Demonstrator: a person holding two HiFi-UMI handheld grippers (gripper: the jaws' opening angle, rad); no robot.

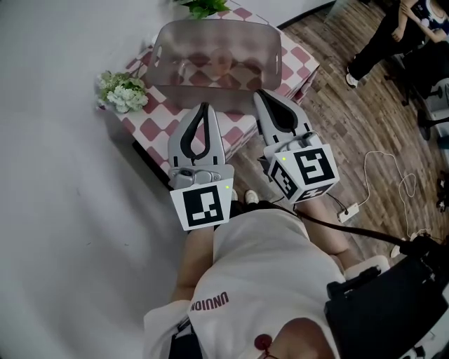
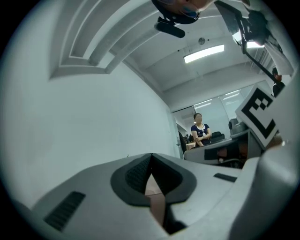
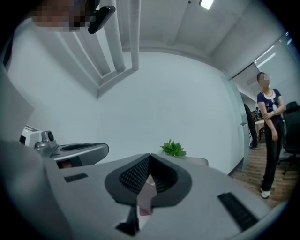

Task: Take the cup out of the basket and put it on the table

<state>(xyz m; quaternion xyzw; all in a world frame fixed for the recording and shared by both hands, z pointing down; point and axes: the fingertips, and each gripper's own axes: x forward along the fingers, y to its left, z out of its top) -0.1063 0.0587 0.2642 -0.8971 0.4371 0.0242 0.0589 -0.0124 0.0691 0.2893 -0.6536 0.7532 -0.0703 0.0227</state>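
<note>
Cup [image 1: 223, 64]: only a pale pinkish blur behind the smoky wall of the basket [image 1: 263, 49], inside it and near its middle. Its outline, its pose (upright or tipped) and its long axis cannot be made out. The basket rests on the surface [image 1: 158, 116], which is covered by a red-and-white checked cloth. Left of the basket sits a bunch of white flowers [image 1: 123, 91]; beyond the basket's far rim a green plant [image 1: 203, 7] is cut off by the frame edge. Left claw [image 1: 204, 106] and right claw [image 1: 261, 95] hover level, side by side, at the basket's near wall, each clenched tip to tip on nothing; whether the right one touches the wall cannot be told. Right of the basket, on the wooden floor [image 1: 351, 112], a person [image 1: 393, 31] stands partly out of frame and a white cable [image 1: 382, 165] trails.
</note>
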